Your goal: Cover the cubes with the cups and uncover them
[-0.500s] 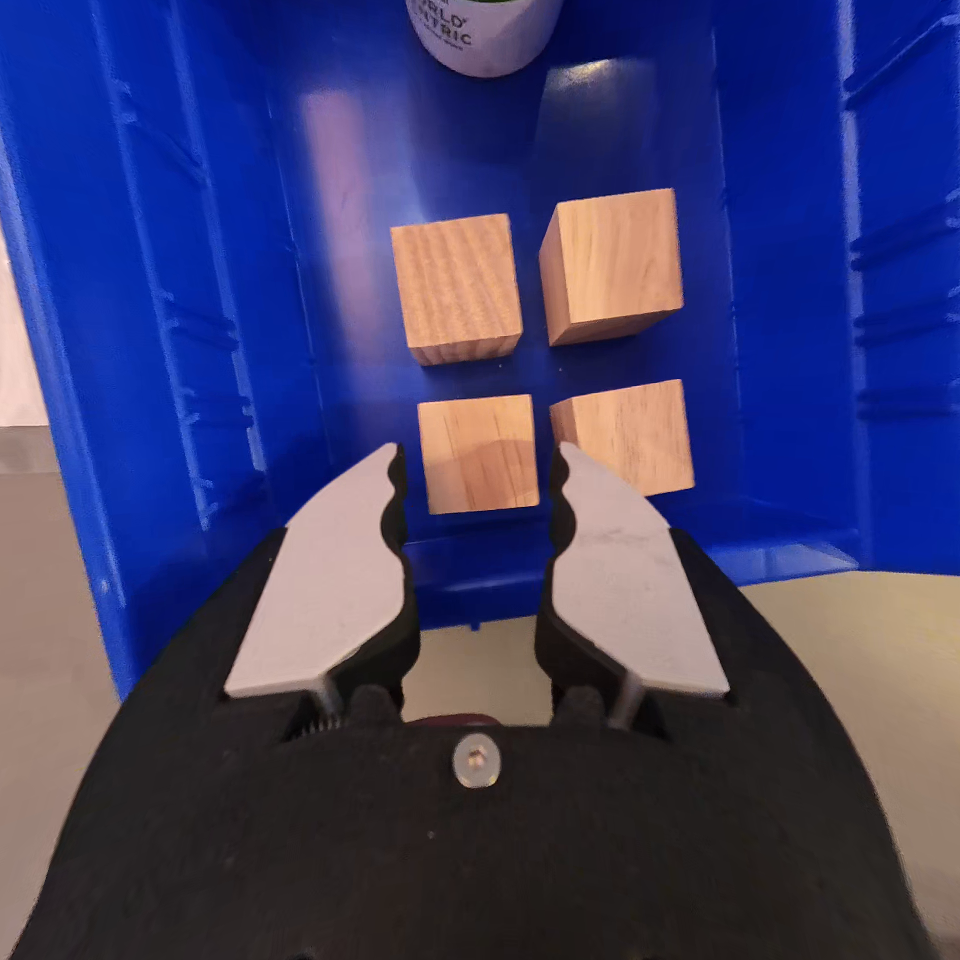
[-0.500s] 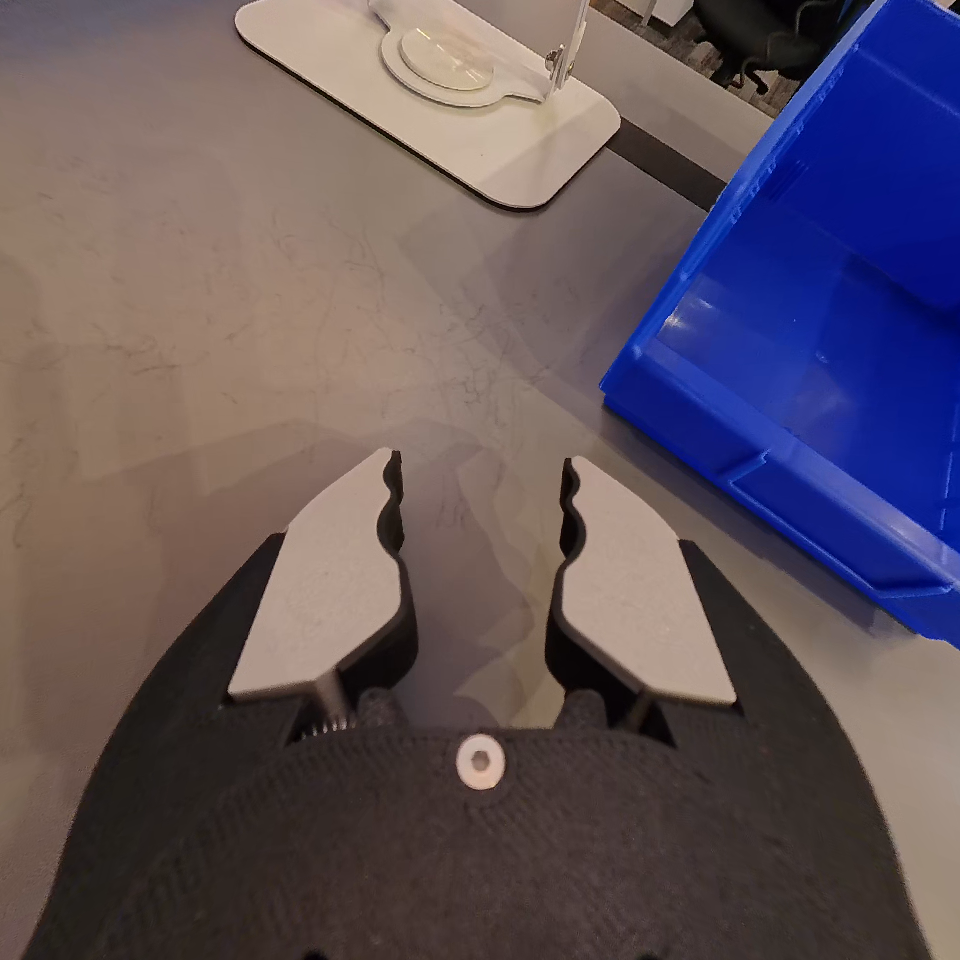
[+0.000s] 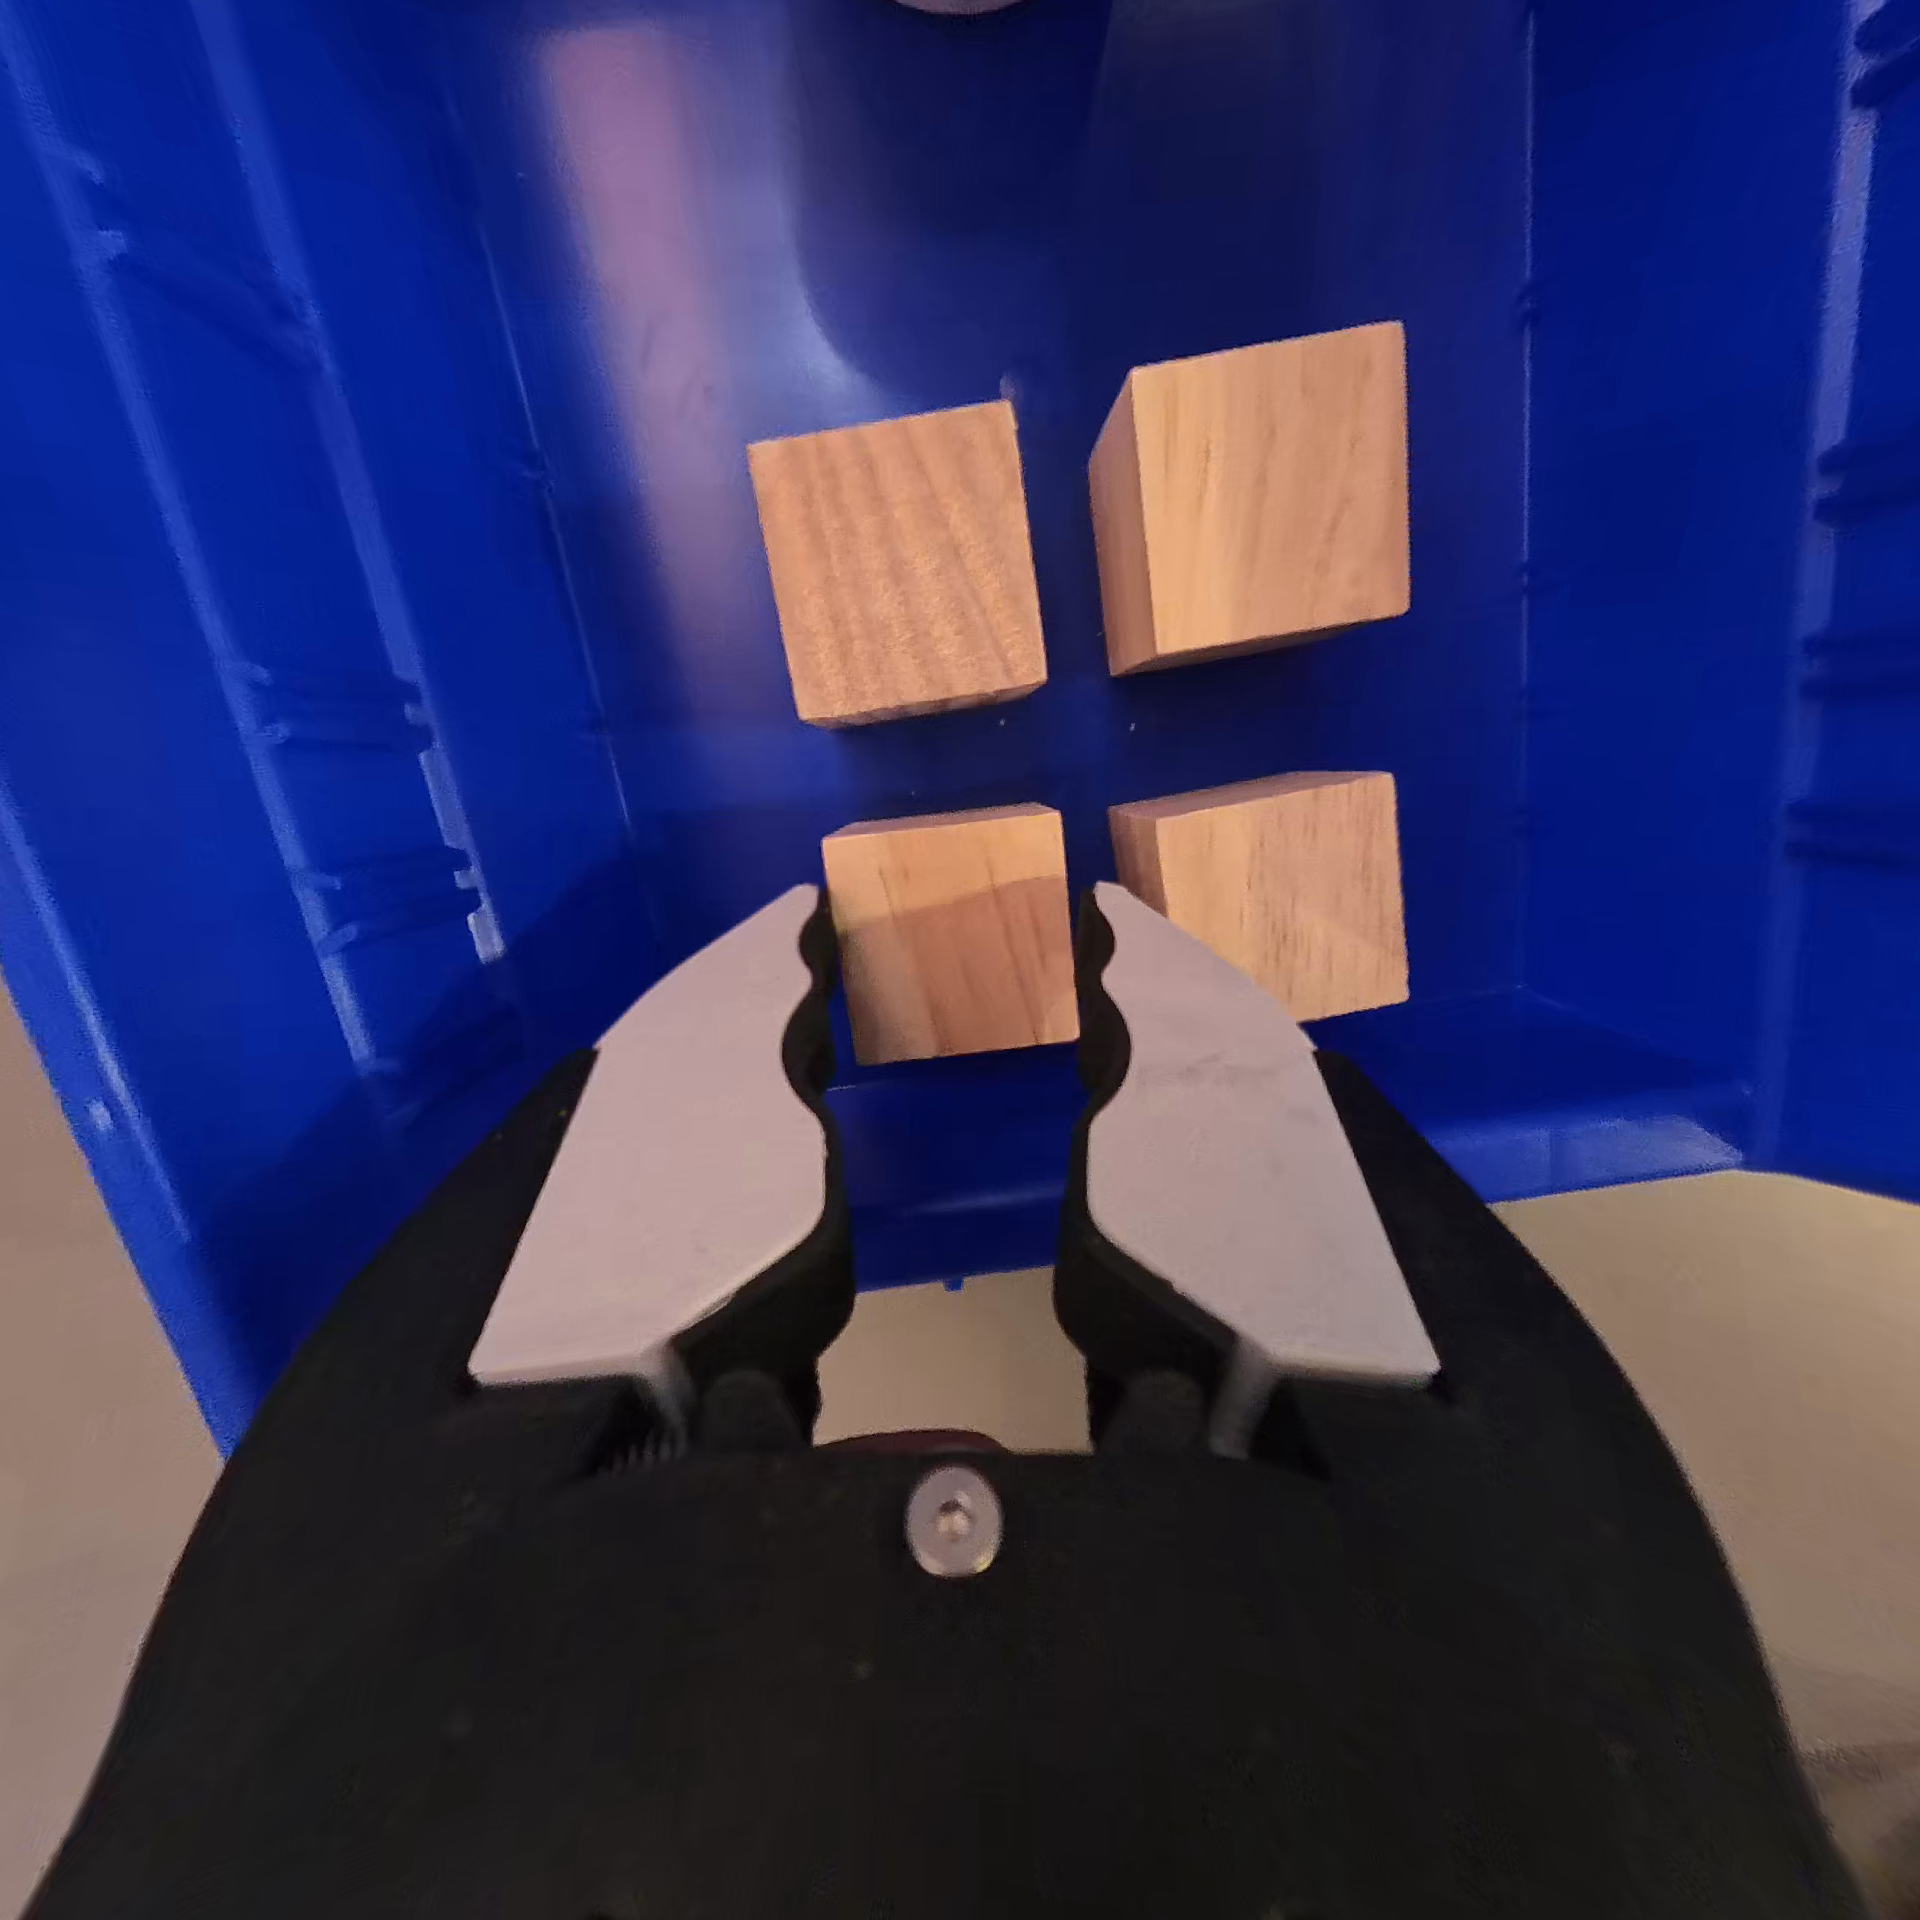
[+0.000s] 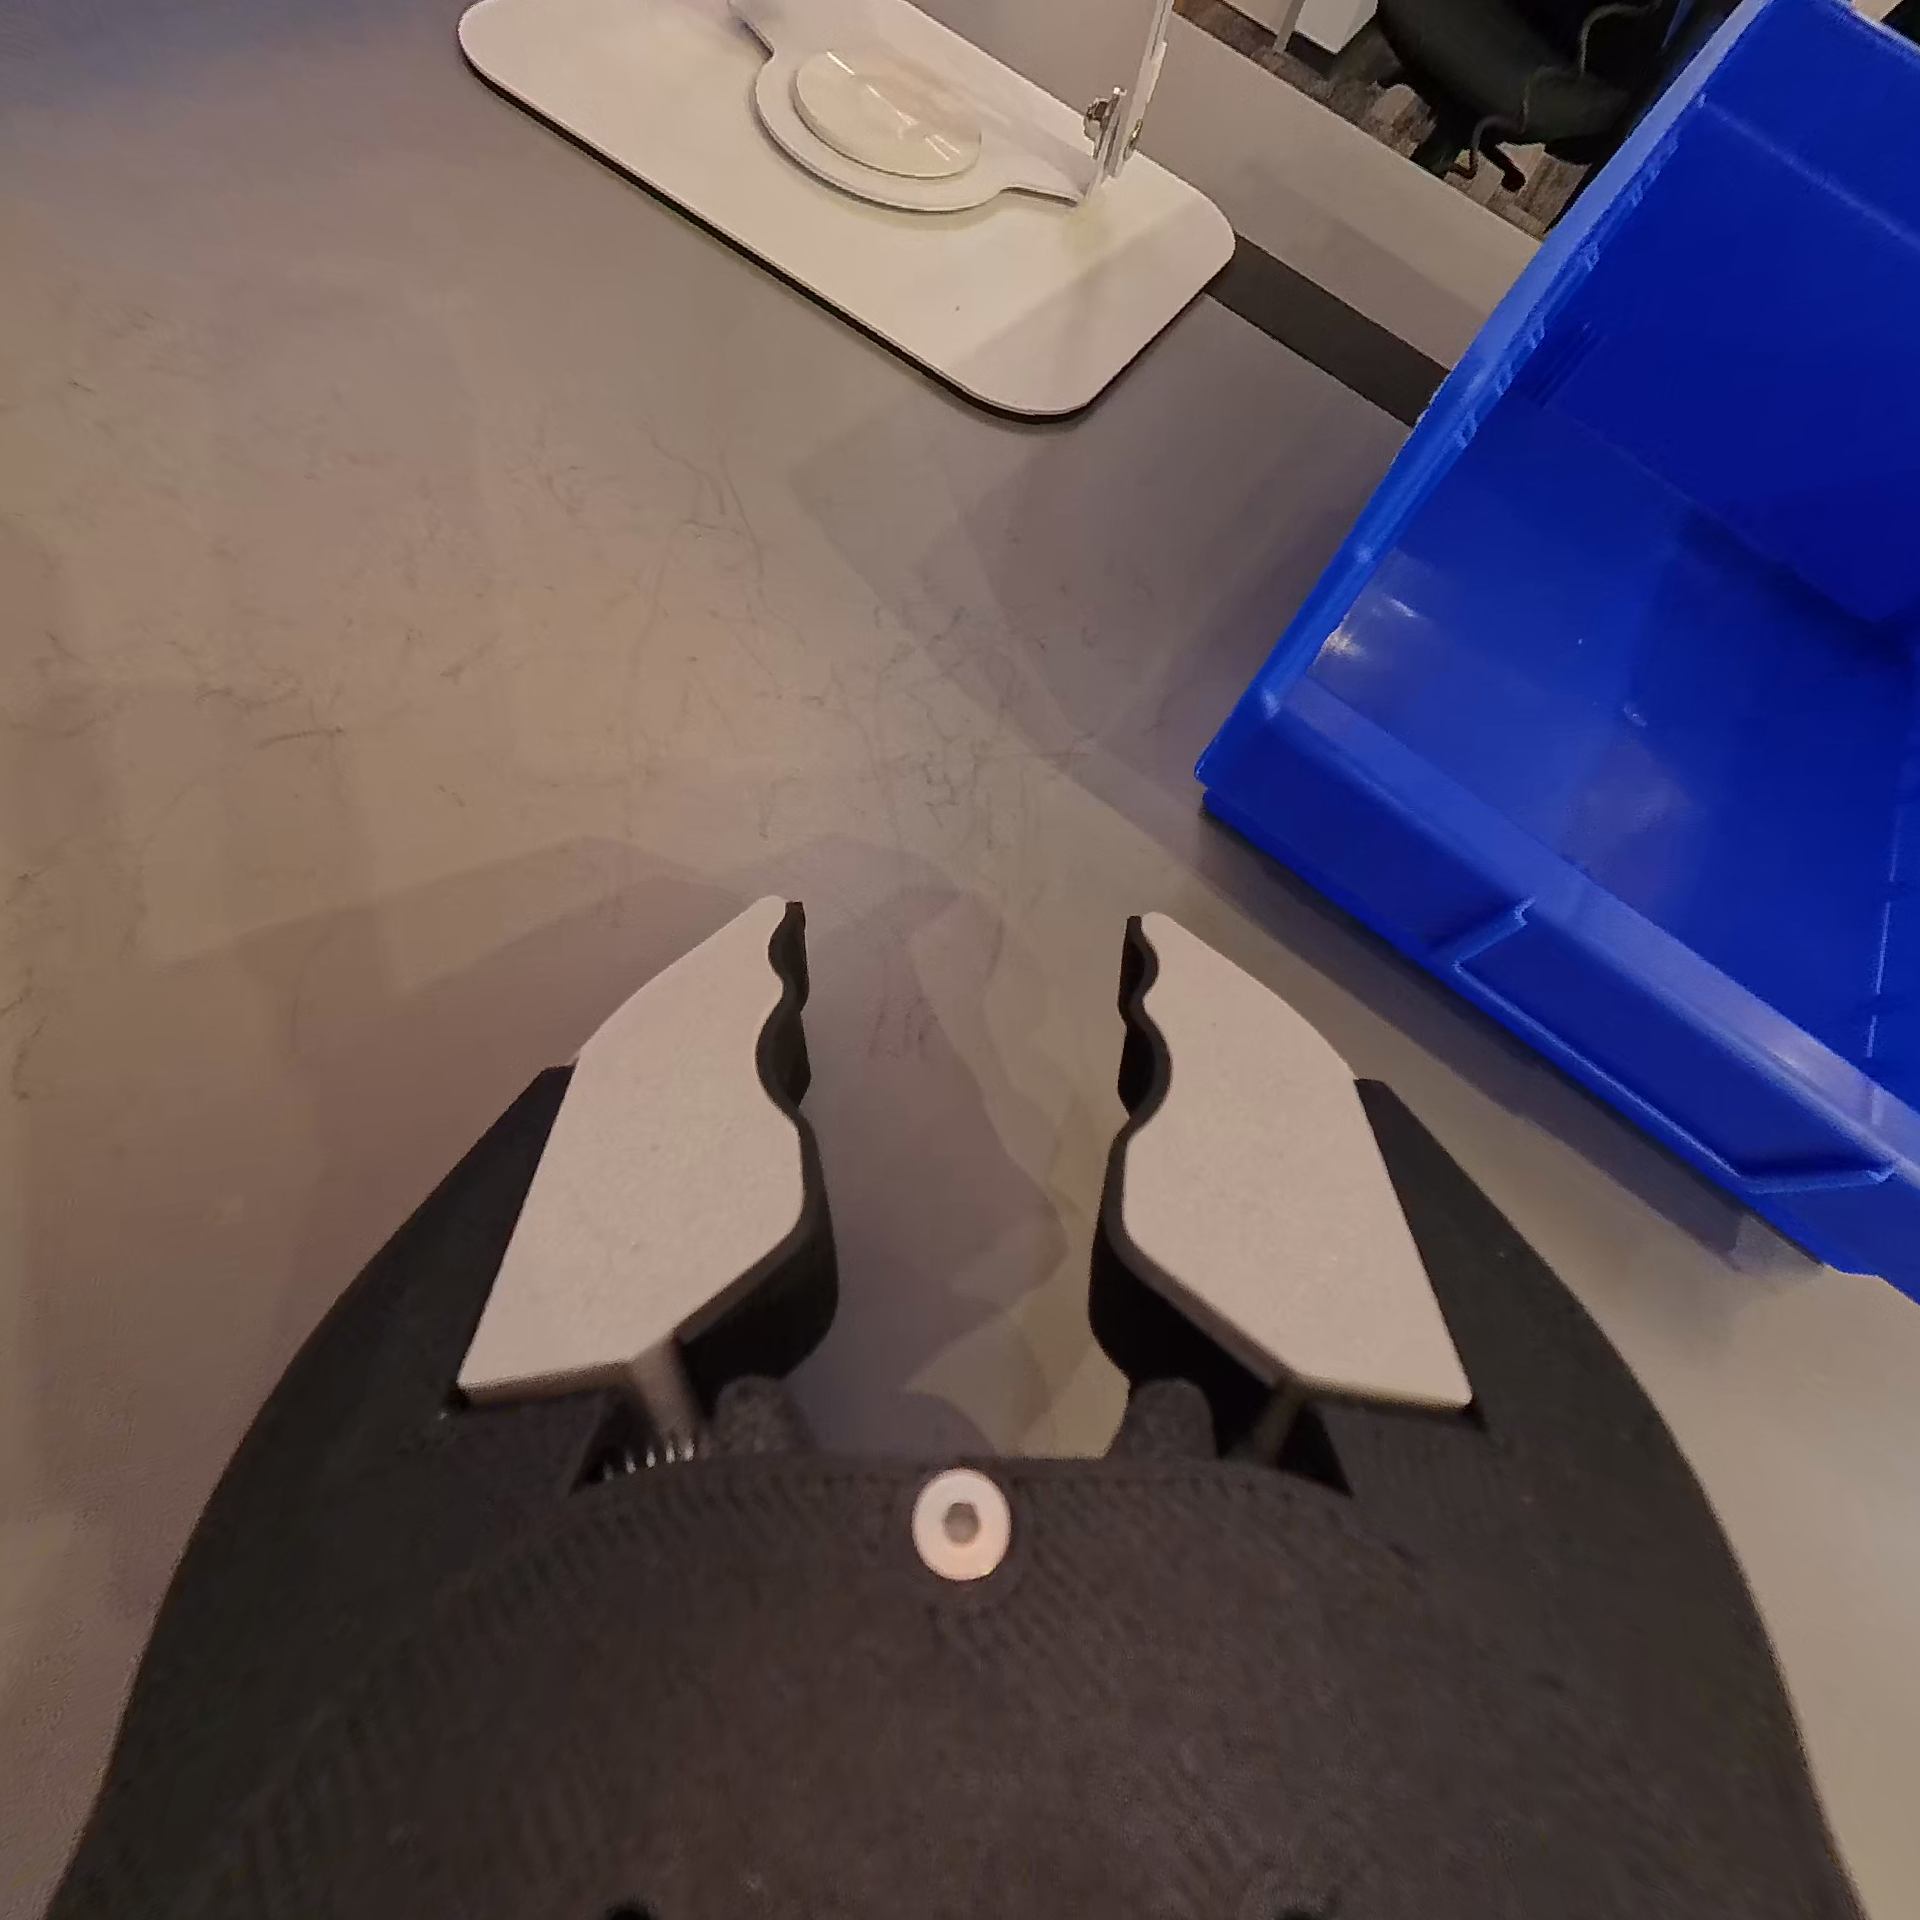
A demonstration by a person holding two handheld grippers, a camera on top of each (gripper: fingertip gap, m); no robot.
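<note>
- The left wrist view alone shows the four wooden cubes, lying in a two-by-two group on the floor of the blue bin (image 3: 416, 727), each apart from its neighbours by a narrow gap of blue.
- The far-left cube (image 3: 899, 561) and far-right cube (image 3: 1262, 499) sit deeper in the bin; the near-left cube (image 3: 951, 935) and near-right cube (image 3: 1273, 894) sit close to the bin's low front lip.
- The right wrist view alone shows the grey surface (image 4: 520, 623), a white flat stand base (image 4: 935, 260) at its far side, and the blue bin (image 4: 1610, 779) from outside, off to the right; none of the cubes shows there.
- No whole cup shows in either view: a pale rounded shape (image 3: 956, 5) is cut off at the top edge of the left wrist view, and what it is cannot be told.
- The near-right cube's lower left corner is hidden behind a tool finger, and the edges of the near cubes are slightly blurred.
- The left tool (image 3: 951, 914) points down into the bin with its fingers spread, framing the near-left cube on both sides; whether the tips touch the cube cannot be told, and it grips nothing.
- The right tool (image 4: 961, 914) hangs over the bare surface left of the bin, fingers apart and empty.
</note>
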